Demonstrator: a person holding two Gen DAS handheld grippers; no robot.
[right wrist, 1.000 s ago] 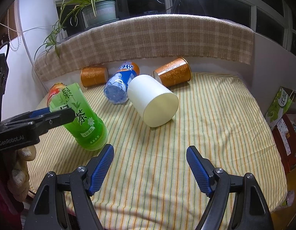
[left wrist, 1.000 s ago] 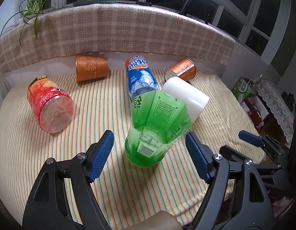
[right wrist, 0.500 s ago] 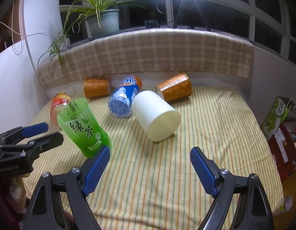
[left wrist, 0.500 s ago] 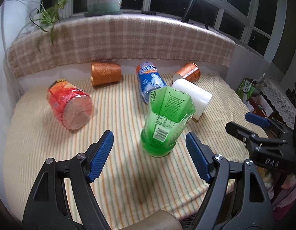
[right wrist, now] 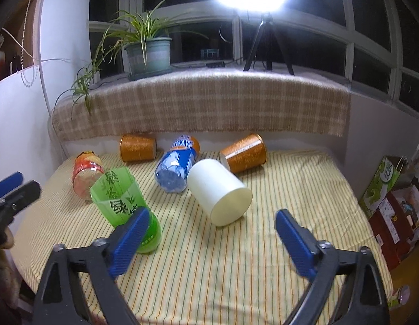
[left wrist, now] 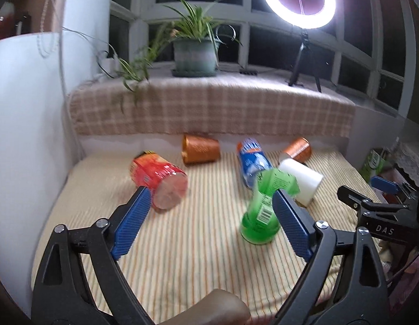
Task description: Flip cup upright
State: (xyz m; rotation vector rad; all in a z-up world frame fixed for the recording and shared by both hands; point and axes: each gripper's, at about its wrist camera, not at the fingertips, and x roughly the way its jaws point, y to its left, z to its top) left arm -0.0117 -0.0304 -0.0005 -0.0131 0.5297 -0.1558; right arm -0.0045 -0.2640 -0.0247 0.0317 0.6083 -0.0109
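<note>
I have both grippers hanging above the striped cloth [right wrist: 236,270], each with its jaws wide apart and nothing between them. The left gripper [left wrist: 209,222] looks down on the green cup [left wrist: 263,216], which stands on its base with the open mouth up, leaning a little; my right blue pad [left wrist: 290,227] overlaps it in that view. From the right gripper [right wrist: 209,243] I see the same green cup [right wrist: 120,203] behind the left pad [right wrist: 128,243]. The white cup [right wrist: 220,192] lies on its side mid-cloth, just beside the blue cup [right wrist: 177,165]. Two orange cups [right wrist: 137,147] [right wrist: 244,153] and the red cup [right wrist: 86,174] also lie on their sides.
</note>
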